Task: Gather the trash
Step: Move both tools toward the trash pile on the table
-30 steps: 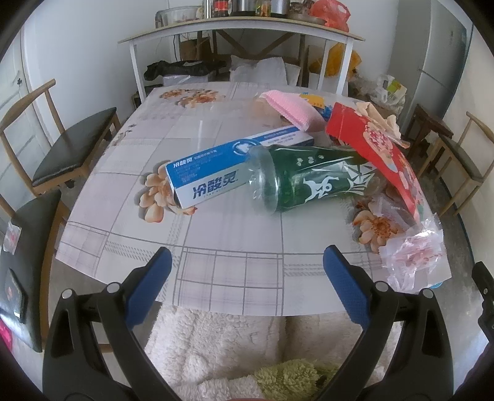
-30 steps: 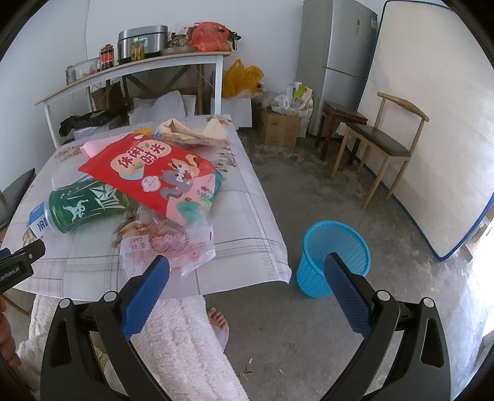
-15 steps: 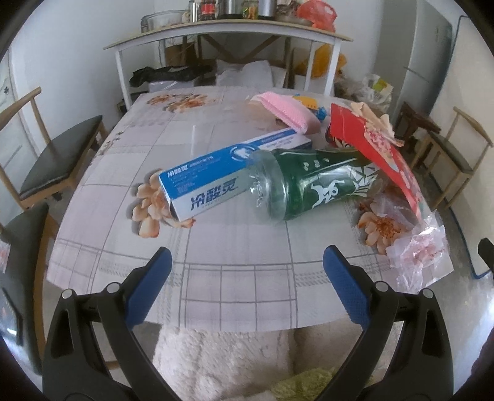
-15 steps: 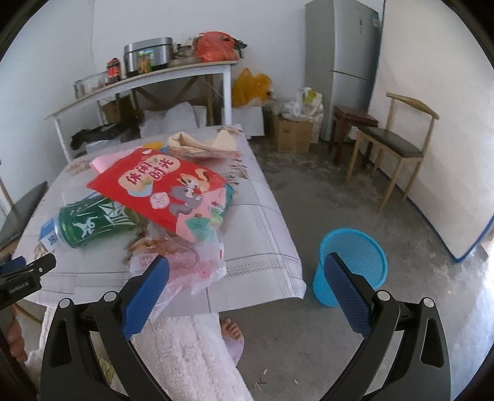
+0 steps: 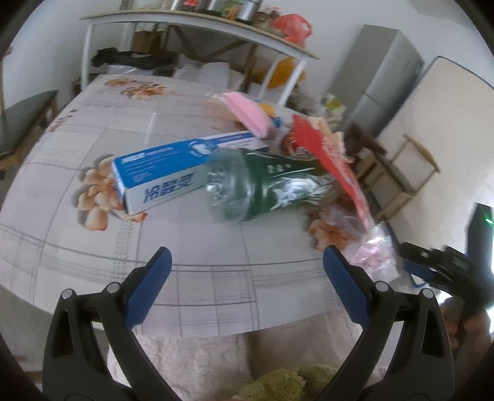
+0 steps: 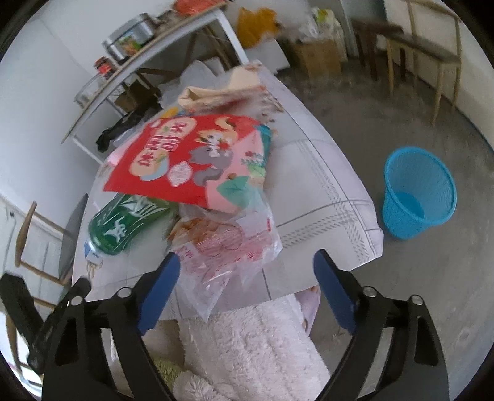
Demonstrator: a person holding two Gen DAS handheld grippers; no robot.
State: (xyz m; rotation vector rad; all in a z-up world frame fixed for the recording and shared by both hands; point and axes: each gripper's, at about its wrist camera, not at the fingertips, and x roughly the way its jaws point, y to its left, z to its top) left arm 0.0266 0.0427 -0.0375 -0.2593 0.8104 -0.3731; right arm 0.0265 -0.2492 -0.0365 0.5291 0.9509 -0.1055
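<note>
Trash lies on the table [image 5: 77, 253]: a blue and white toothpaste box [image 5: 173, 172], a green-labelled plastic bottle [image 5: 262, 188] on its side, a red snack bag [image 6: 191, 157] leaning over the bottle [image 6: 126, 222], and a clear crinkled wrapper [image 6: 225, 250] at the table's near edge. My left gripper [image 5: 244, 271] is open above the near table edge, short of the bottle. My right gripper [image 6: 247, 268] is open with its jaws closing; the wrapper's near end lies between the fingers, untouched by the pads. A blue waste basket [image 6: 416, 191] stands on the floor to the right.
A pink pad [image 5: 247, 114] and beige paper [image 6: 216, 89] lie farther back on the table. A shelf table [image 5: 197, 24], a fridge [image 5: 386, 83] and wooden chairs [image 6: 426, 55] ring the room. A fluffy white garment [image 6: 253, 345] is below the grippers.
Both grippers have tilted down and moved closer to the table. The right one swung left over the clear wrapper and its jaws have narrowed slightly. The left stays open.
</note>
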